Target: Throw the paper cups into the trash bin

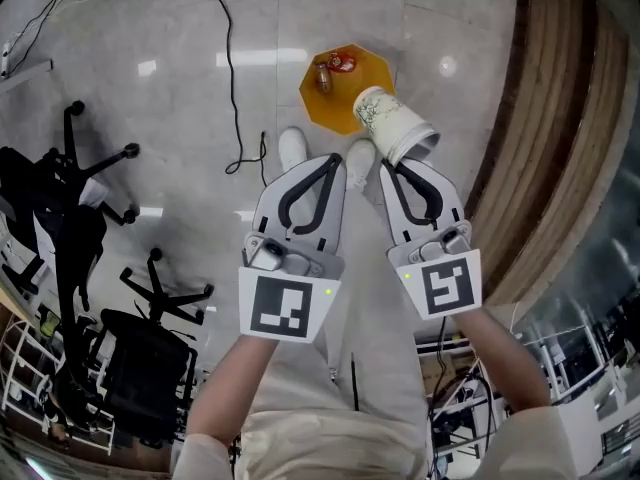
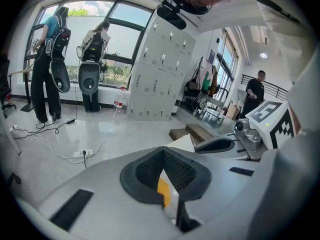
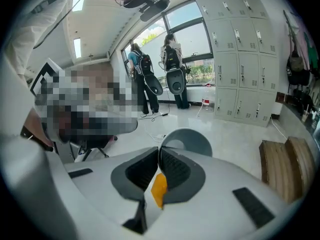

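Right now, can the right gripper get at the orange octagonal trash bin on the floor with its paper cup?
Probably yes. The right gripper pinches the white patterned paper cup by its rim, and in the head view the cup overlaps the orange octagonal trash bin. Nothing stands between them.

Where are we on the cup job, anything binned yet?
Done: one paper cup is picked up, with the right gripper jaws shut on its rim. In hand: that cup hangs over the edge of the orange bin, not yet released. The bin holds some litter, but no cup I can make out. The left gripper is shut and empty. Left: drop the cup in.
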A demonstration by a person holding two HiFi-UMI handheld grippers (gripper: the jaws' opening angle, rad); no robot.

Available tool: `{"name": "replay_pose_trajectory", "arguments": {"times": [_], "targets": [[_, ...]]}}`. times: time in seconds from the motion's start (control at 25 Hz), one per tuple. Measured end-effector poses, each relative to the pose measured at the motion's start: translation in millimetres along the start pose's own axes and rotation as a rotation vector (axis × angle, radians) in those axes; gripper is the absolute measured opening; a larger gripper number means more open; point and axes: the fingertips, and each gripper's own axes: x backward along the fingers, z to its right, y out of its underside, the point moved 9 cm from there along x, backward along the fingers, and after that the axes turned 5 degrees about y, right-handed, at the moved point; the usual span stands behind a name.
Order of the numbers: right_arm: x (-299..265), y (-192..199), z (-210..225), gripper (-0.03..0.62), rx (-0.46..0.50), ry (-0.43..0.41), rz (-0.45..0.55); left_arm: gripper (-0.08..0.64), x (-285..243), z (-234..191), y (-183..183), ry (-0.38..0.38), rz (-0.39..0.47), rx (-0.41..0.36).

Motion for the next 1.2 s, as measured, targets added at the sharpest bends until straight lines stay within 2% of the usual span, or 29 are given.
{"name": "replay_pose_trajectory", "arguments": {"times": [0.32, 0.72, 0.96, 1.2], "targets": [[-49.6, 56.1, 6.6, 0.026, 0.044, -0.015, -0.092, 0.005, -47.0, -24.1, 56.9, -0.022, -0.040, 0.051], [-104.3, 123.3, 20.8, 0.026, -0.032, 0.034, -0.091, 0.005, -103.2, -43.5, 125.2, -0.027, -0.082, -0.028], [-145.8, 179.4, 26.0, 0.026, -0.054, 0.053, -0.150, 0.005, -128.8, -53.9, 164.9, -0.033, -0.124, -0.050], [-172.5, 208.4, 28.5, 0.026, -0.092, 0.074, -0.184, 0.005, -145.3, -68.5, 199.5, -0.049, -0.159, -0.044]]}}
